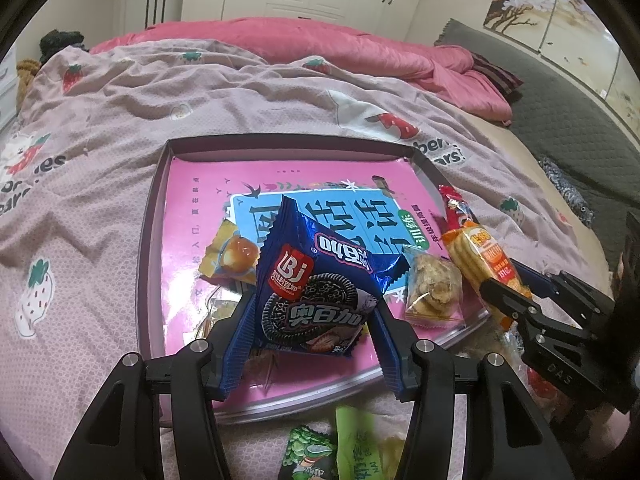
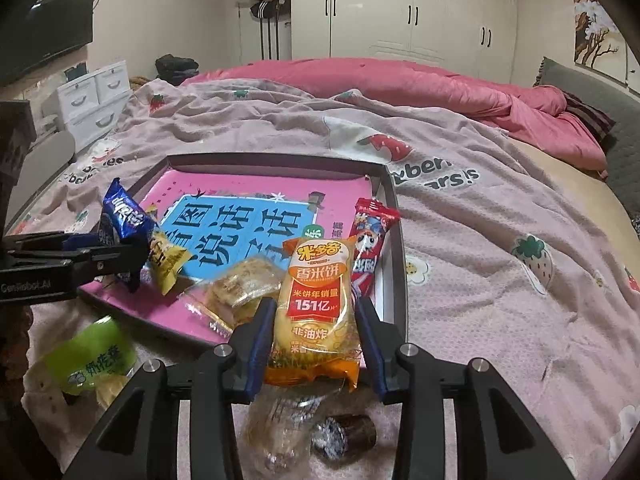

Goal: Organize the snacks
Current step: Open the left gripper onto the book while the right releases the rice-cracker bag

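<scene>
Gripping blue cookie packet (image 1: 316, 288), left gripper (image 1: 310, 312) half-open over tray (image 1: 160, 184); right gripper (image 2: 314, 320) narrower, clamping rice cracker pack (image 2: 316, 304) near tray's right edge.

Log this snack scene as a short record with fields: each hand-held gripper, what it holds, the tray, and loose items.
left hand-held gripper: shut on blue cookie pack, held over the tray
right hand-held gripper: shut on yellow rice cracker pack, at the tray's near right corner
tray: shallow, on the bed, pink book inside
in tray: red pack, clear cookie bag, small yellow pack
outside tray, near side: green packs, dark round snack
</scene>
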A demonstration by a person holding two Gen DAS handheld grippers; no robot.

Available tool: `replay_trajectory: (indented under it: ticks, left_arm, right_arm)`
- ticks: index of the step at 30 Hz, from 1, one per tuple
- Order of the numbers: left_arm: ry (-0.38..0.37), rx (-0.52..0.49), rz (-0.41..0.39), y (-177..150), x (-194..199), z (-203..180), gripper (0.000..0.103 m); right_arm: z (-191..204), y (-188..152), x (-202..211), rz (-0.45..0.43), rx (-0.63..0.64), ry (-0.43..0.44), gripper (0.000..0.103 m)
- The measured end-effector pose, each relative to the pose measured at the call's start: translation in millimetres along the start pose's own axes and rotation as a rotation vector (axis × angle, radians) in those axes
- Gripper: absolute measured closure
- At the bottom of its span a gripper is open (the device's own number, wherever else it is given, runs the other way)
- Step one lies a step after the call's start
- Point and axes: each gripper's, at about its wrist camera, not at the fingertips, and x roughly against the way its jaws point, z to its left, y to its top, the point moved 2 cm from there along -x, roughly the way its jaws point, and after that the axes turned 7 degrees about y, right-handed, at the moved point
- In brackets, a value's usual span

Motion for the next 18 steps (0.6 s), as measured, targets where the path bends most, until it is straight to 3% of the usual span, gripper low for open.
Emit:
replay_trajectory:
  ticks: [12, 18]
  left_arm:
    - [0.003, -0.003, -0.004, 0, 0, -1, 0.045]
    - [0.005, -0.013, -0.016, 1, 1, -2, 0.038]
  right_arm:
    - [-3, 10, -22, -0.015, -0.017, -0.002, 0.062]
    - [-3, 10, -21, -0.018, -0.022, 0.004, 0.062]
